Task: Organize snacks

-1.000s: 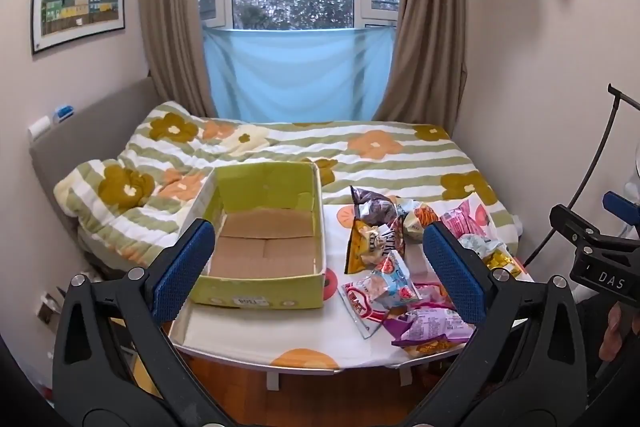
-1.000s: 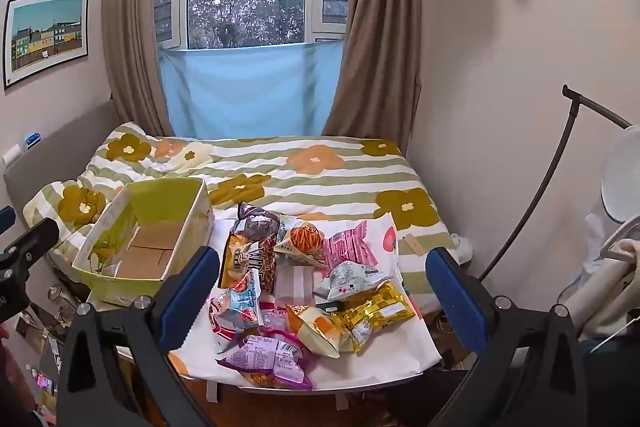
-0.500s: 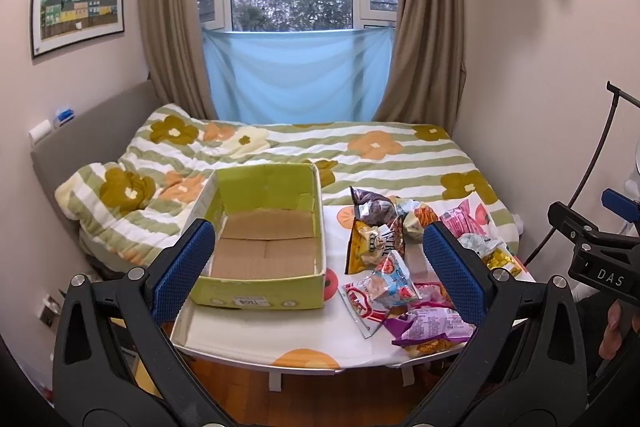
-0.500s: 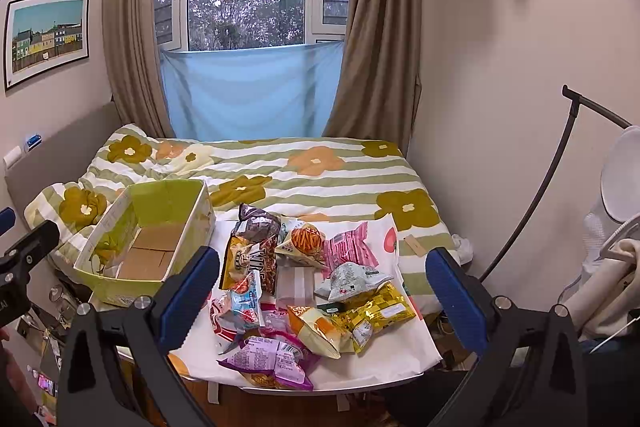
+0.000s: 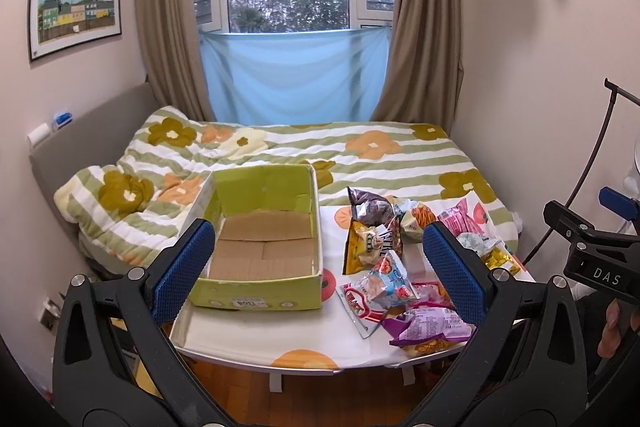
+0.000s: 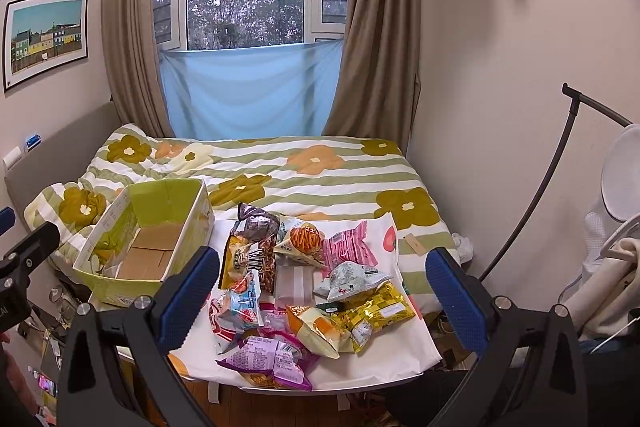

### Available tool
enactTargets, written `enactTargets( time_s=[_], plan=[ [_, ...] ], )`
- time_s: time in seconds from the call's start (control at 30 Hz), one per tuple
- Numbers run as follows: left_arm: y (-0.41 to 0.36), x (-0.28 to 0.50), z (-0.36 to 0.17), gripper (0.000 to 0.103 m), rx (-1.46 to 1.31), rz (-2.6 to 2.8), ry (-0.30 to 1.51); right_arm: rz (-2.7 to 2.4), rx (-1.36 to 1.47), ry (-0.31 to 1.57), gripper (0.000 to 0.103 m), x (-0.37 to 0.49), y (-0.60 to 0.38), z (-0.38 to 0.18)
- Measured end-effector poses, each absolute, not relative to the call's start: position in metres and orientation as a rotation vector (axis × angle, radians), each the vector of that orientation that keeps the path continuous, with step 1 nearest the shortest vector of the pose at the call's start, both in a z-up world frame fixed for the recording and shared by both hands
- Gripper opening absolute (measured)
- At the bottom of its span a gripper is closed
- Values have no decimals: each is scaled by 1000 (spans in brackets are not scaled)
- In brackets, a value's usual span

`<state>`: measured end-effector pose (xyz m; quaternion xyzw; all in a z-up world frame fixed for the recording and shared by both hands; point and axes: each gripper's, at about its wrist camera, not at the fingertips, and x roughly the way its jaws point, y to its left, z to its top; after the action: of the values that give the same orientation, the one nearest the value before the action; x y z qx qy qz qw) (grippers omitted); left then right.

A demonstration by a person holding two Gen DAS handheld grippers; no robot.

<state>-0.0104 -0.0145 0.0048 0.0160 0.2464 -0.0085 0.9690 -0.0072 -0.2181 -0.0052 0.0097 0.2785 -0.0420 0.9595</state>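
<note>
An empty green cardboard box (image 5: 256,285) (image 6: 116,289) sits at the left of a small table (image 5: 248,339) (image 6: 384,359) against the bed. To its right lies a loose pile of several snack bags: a yellow-and-black bag (image 5: 366,245) (image 6: 244,259), a purple one (image 5: 430,327) (image 6: 268,357), a pink one (image 6: 348,247) and a gold one (image 6: 376,315). My left gripper (image 5: 320,261) hangs open, held back from the table's near edge, facing the box. My right gripper (image 6: 322,285) is open too, facing the pile. Neither holds anything.
A bed with a flowered striped quilt (image 5: 360,155) (image 6: 312,175) fills the room behind the table. A dark curved stand (image 6: 560,163) and a pale chair with cloth (image 6: 612,259) are at the right wall. Wood floor (image 5: 248,387) shows under the table.
Both views have drifted very slightly; the scene sits a little lower in the left wrist view. Both grippers stayed open, and the box and snacks have not moved.
</note>
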Motion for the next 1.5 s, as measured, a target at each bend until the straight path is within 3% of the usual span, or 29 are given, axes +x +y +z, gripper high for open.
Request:
enactTargets(
  time_s=[1.5],
  plan=[
    [-19,-12,5,103,33,-22,499,-84,24,570,103,-3,-219,-8]
  ],
)
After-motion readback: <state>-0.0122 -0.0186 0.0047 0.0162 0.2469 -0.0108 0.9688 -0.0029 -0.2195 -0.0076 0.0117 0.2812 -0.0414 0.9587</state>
